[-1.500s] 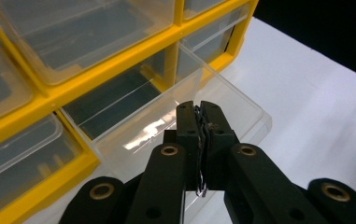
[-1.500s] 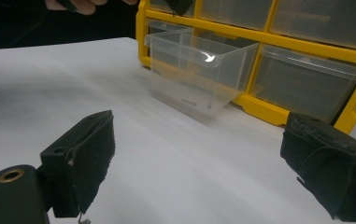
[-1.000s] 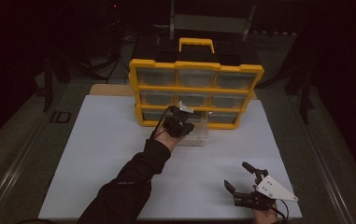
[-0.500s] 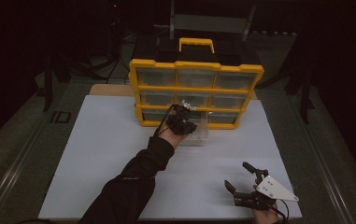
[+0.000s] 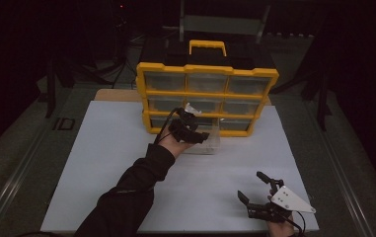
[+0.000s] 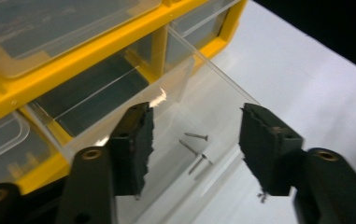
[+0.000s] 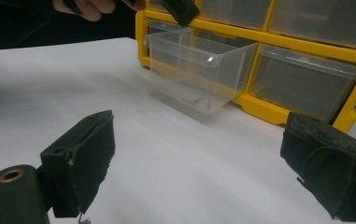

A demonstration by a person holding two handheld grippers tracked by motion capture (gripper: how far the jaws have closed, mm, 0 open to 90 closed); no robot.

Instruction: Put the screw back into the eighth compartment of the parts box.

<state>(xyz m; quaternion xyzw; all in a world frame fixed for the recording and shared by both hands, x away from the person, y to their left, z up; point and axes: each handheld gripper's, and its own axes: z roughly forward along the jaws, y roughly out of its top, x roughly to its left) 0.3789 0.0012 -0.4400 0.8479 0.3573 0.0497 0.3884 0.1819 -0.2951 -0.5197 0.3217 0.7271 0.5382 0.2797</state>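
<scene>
Clear drawer (image 5: 203,140) pulled out of the yellow cabinet (image 5: 206,94) near the board's far edge, few screws (image 6: 195,148) inside. Left gripper (image 5: 191,129) over it, jaws wide, empty. Right gripper (image 5: 257,191) wide at near right corner. Probably light, thin, slippery: best pinched by the front wall.

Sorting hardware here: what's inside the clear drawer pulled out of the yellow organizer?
Inside the clear drawer, a few small screws lie loose on the bottom. The part of its floor behind the left gripper jaws is covered.
</scene>
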